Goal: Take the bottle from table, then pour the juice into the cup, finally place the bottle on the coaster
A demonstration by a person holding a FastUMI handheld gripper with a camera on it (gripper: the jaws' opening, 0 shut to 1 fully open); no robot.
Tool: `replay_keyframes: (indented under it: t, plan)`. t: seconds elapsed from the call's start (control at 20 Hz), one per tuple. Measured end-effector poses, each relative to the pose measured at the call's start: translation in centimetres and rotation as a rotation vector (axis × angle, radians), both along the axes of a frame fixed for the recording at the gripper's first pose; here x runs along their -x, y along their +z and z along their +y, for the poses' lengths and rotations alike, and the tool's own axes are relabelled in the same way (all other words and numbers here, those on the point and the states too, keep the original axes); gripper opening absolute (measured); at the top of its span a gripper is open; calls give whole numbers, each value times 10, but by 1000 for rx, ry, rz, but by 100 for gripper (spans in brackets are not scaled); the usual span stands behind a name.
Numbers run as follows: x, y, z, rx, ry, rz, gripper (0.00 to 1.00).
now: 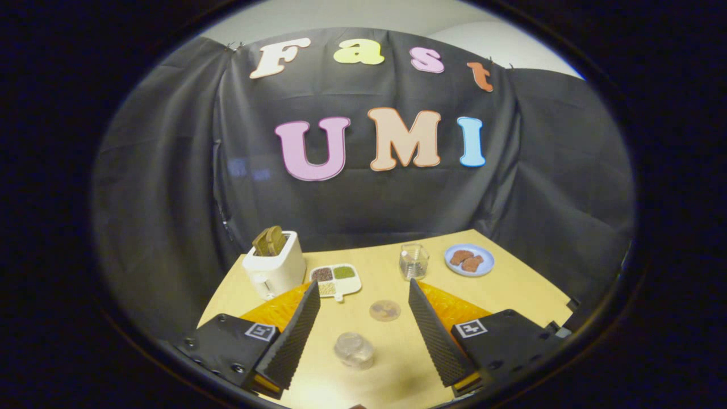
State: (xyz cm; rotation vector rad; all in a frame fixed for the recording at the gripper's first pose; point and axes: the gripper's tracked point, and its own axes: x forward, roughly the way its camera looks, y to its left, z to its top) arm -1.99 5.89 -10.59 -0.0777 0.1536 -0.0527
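bottle (354,350) stands between open hand-held gripper (363,295) fingers, untouched.

A light wooden table (511,289) carries a white toaster (274,266) with bread. Just beside the toaster lies a divided tray of beans (336,279); farther off, a clear cup (413,261), a blue plate (469,259), a round coaster (385,310), a clear bottle (354,350).

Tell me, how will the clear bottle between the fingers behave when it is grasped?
The bottle looks clear and smooth, so it may slip. It stands upright on the table, so it could tip if nudged. The open gripper straddles it without touching.
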Motion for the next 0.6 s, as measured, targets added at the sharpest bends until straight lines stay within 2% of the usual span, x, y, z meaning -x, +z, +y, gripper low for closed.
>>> replay_keyframes:
  t: [0.15,0.4,0.6]
  plan:
    - [10,-29,15,-41,-11,31,98]
    - [28,-84,18,-111,-74,105,98]
    - [38,-123,7,-93,-139,162,98]
